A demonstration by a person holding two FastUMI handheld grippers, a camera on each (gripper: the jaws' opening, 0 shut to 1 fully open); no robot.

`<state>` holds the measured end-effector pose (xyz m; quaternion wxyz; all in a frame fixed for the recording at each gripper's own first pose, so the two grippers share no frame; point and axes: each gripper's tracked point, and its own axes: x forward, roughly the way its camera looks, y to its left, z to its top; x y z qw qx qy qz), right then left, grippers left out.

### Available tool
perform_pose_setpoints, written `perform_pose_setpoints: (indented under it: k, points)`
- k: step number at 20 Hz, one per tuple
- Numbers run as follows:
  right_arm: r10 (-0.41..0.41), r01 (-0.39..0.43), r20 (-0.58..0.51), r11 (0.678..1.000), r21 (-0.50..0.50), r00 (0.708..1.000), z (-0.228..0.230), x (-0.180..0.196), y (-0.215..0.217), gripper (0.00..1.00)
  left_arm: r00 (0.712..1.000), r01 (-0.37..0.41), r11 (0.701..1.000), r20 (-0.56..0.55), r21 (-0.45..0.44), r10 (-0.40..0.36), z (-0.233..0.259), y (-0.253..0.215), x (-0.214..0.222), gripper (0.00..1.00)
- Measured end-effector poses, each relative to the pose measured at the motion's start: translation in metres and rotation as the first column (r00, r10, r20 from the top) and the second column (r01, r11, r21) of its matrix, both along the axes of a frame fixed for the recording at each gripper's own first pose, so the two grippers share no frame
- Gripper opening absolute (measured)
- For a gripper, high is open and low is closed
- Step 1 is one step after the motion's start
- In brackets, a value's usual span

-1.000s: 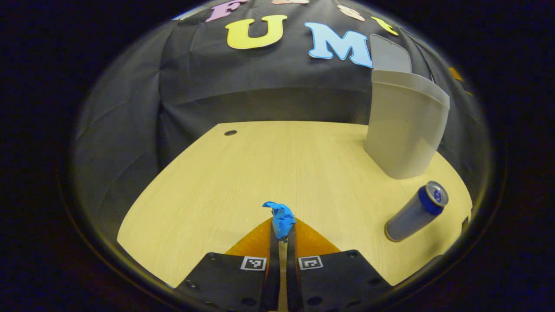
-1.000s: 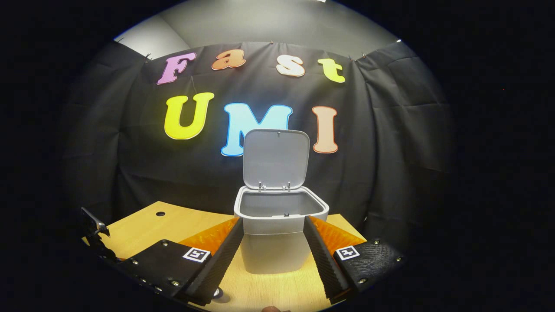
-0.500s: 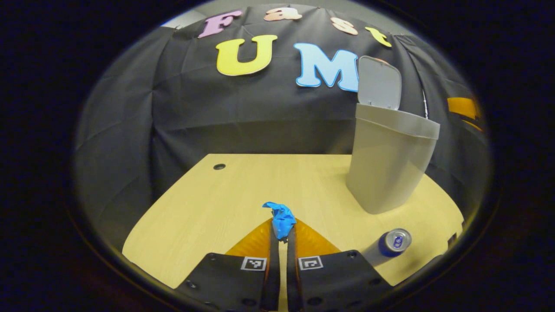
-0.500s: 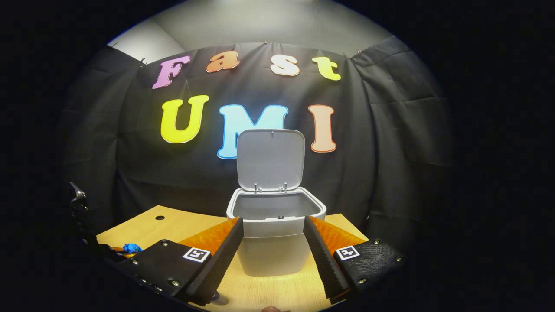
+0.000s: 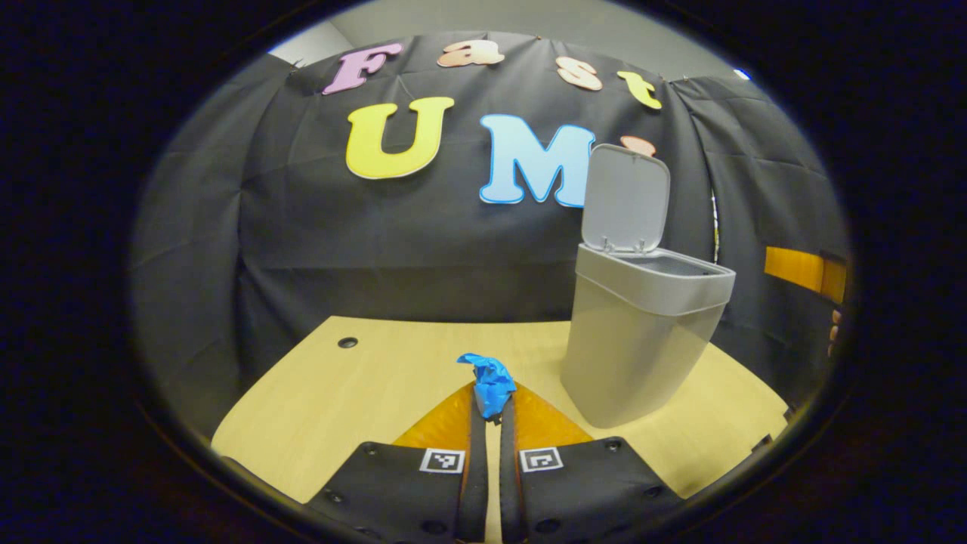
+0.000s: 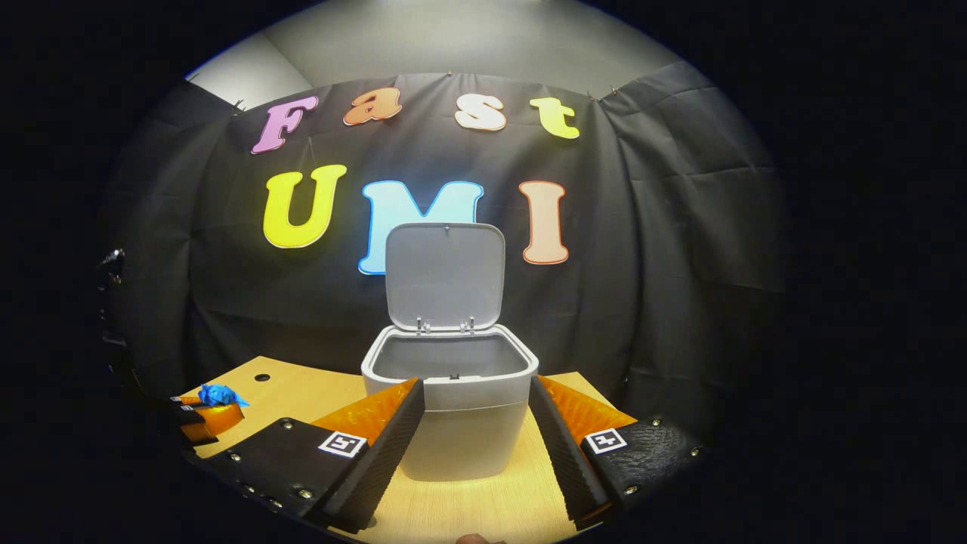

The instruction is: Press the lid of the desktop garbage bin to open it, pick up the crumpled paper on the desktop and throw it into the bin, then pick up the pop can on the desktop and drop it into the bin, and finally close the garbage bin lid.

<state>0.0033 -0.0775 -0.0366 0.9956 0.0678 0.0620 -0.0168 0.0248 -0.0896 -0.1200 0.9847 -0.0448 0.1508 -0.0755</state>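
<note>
My left gripper (image 5: 489, 404) is shut on a crumpled blue paper (image 5: 488, 375), held in the air above the wooden desktop (image 5: 378, 385). The grey bin (image 5: 638, 332) stands to its right, its lid (image 5: 625, 198) tipped up and open. In the right gripper view the same bin (image 6: 453, 415) sits straight ahead between the fingers of my open right gripper (image 6: 474, 434), with nothing held and the lid (image 6: 444, 276) upright behind the bin's mouth. The left gripper (image 6: 205, 406) with the blue paper (image 6: 217, 394) shows at the far left.
The black cloth wall hangs close behind the desktop. A small round hole (image 5: 347, 342) marks the desk's far left. In the left gripper view the right gripper's finger (image 5: 802, 270) and a hand (image 5: 832, 332) show at the right edge.
My left gripper has risen and tilted up with the blue paper; the bin now sits lower and nearer the centre, and the can has slipped out of the view. The right gripper shifted slightly right.
</note>
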Motion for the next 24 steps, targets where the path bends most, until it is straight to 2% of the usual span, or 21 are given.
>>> perform_pose_setpoints:
  k: [12, 19, 24]
  points:
    - [-0.037, 0.037, -0.008, 0.999, 0.013, 0.999, -0.006, -0.010, -0.028, 0.90, 0.977, 0.140, 0.989, 0.170, -0.048, -0.130, 0.097, -0.095, 0.044, 0.12]
    - [-0.069, 0.069, -0.015, 0.997, 0.024, 0.998, -0.013, -0.012, -0.048, 0.90, 0.959, 0.208, 0.975, 0.214, -0.075, -0.188, 0.123, -0.146, 0.067, 0.12]
    - [-0.097, 0.098, -0.028, 0.995, 0.035, 0.995, -0.019, -0.013, -0.060, 0.90, 0.947, 0.263, 0.959, 0.217, -0.102, -0.237, 0.124, -0.182, 0.086, 0.13]
